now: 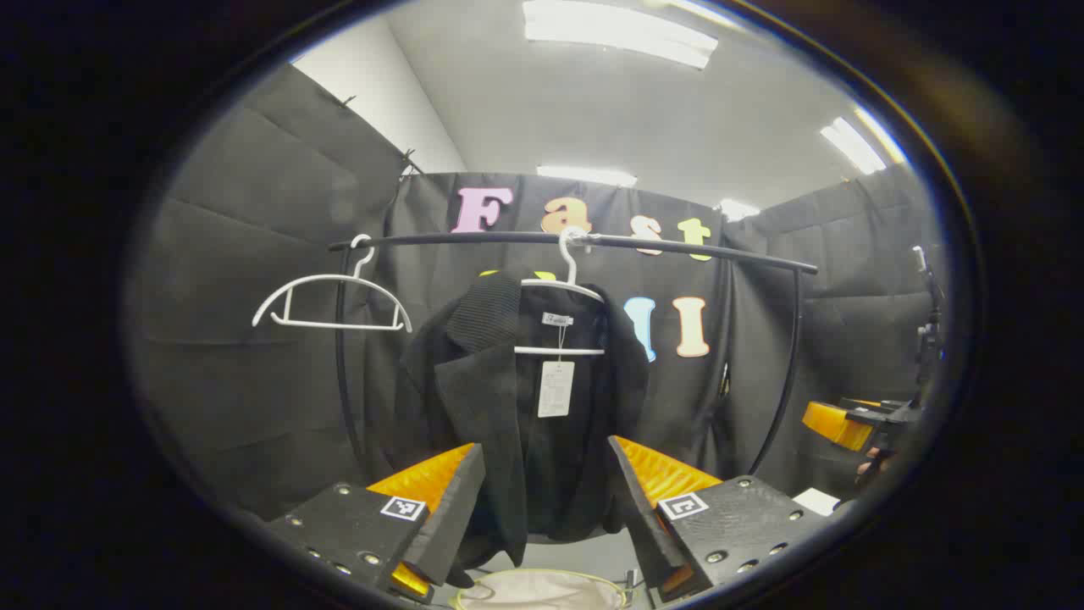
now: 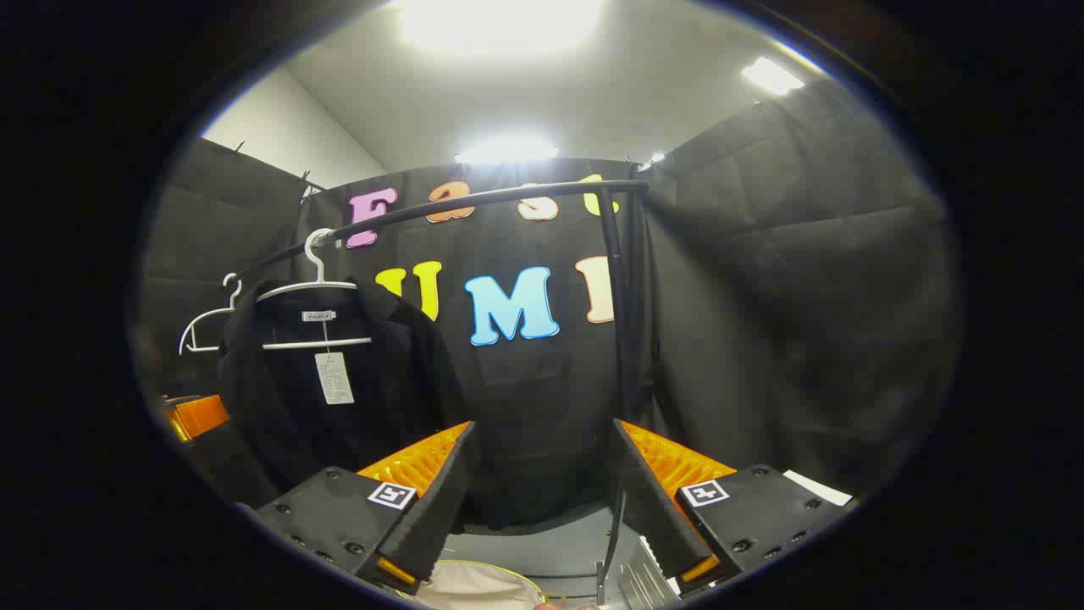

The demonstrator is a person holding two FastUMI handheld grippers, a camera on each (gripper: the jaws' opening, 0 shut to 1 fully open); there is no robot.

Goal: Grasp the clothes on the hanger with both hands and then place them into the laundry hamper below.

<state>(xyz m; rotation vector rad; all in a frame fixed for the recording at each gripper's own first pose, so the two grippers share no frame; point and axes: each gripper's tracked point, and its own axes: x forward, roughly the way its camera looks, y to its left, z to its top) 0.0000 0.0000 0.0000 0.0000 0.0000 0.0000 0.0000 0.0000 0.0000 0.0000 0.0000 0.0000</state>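
1. Looking along my left gripper (image 1: 546,508) in the left gripper view, I have its fingers spread wide with nothing between them; the black jacket (image 1: 508,398) hangs straight ahead, framed by the gap, not yet touched as far as I can judge.
2. The jacket sits on a white hanger (image 1: 569,292) hooked over the rail (image 1: 677,247), with a paper tag (image 1: 555,388) dangling at the collar. An empty hanger (image 1: 330,296) hangs up and to the left of my fingers.
3. I judge the jacket soft and limp, fairly light, likely to sag and slide once off the hanger. I would pinch thick cloth at a shoulder or lapel, not the tag.
4. Below my fingertips I see the pale rim of the hamper (image 1: 542,589); I cannot tell what is in it.
5. Far right, the other gripper (image 1: 847,421) shows, well apart from the jacket.
6. In the right gripper view, my right gripper (image 2: 542,508) is equally wide open and holding nothing. The jacket (image 2: 339,398) lies up and left of its fingers, not between them, so I judge this hand must swing left before closing on the far shoulder.
7. The hamper (image 2: 474,585) edge shows just under the left finger; its lining looks pale, contents hidden.
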